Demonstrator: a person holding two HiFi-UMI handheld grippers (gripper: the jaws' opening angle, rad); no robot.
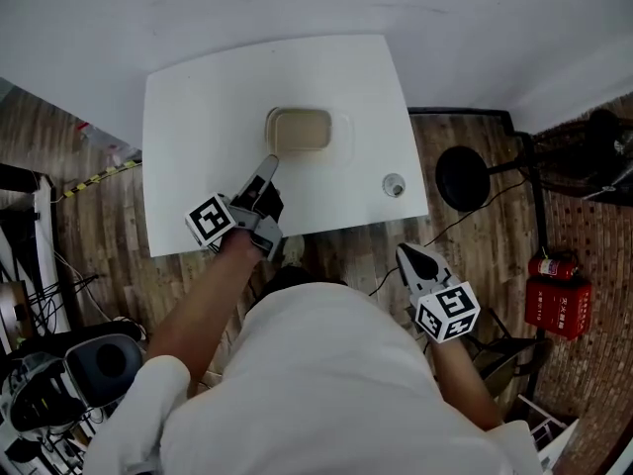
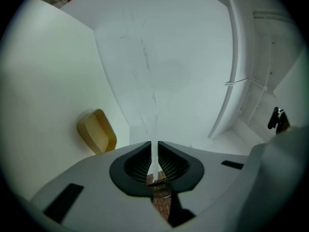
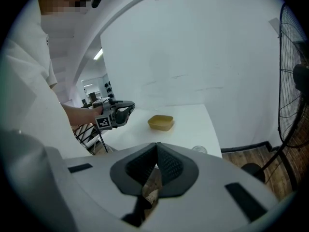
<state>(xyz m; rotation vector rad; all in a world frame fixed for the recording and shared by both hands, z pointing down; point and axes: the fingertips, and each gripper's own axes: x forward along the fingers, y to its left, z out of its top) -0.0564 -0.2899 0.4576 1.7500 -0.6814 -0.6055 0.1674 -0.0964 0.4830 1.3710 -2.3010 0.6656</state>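
The left gripper (image 1: 269,163) has its 2 jaws pressed together, right beside the tan dish (image 1: 300,130) on the white table (image 1: 198,117). A small bump could make the light dish slide. The right gripper (image 1: 406,253), closed and empty too, hangs off the table.

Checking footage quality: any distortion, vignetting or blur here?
Head view: evenly lit, sharp, the white table bowed by the lens. Left gripper view: strong fisheye, dark round vignette, tan tray in focus. Right gripper view: same vignette, mosaic patch top left, fan bent.
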